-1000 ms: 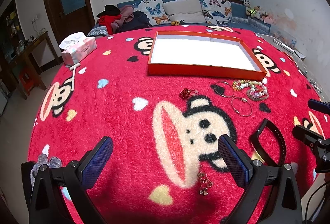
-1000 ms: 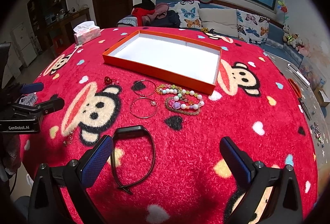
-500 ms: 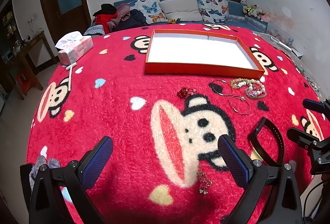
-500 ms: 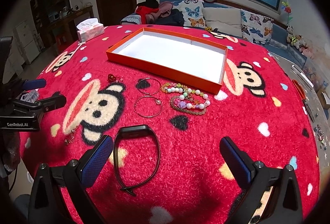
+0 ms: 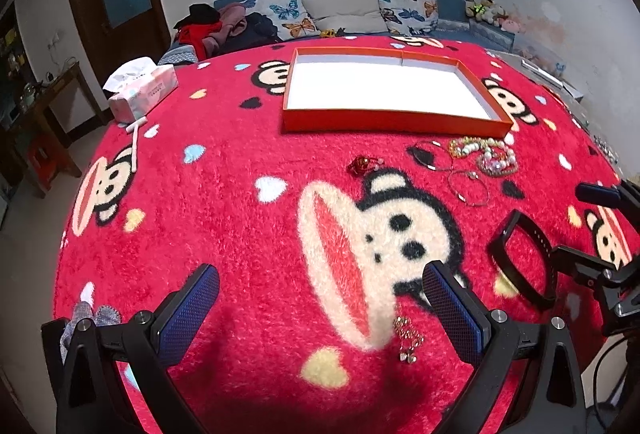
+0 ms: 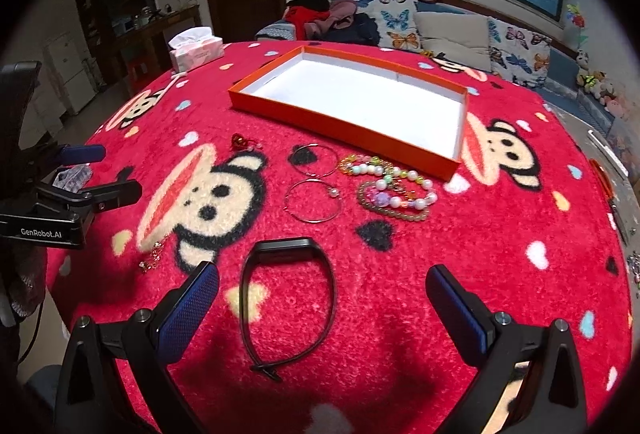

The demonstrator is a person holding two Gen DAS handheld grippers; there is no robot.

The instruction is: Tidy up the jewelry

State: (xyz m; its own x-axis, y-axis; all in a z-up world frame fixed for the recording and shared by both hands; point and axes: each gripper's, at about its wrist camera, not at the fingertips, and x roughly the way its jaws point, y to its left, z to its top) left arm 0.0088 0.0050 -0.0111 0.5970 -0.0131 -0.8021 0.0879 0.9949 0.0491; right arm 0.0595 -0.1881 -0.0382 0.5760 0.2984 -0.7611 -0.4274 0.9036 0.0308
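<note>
Both grippers hover with fingers spread wide, holding nothing: the left gripper [image 5: 320,308] above the red monkey-print table [image 5: 248,218], the right gripper [image 6: 322,304] over a black wristband [image 6: 289,298]. Beyond it lie two thin bangles [image 6: 313,186] and beaded bracelets [image 6: 390,186], just beside the orange tray [image 6: 352,102].

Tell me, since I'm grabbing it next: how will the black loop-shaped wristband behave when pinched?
The black loop-shaped wristband holds an open oval lying flat, so it is probably springy rather than floppy. Its thin strap likely weighs little. The fuzzy red monkey-print blanket may snag its tail end.
</note>
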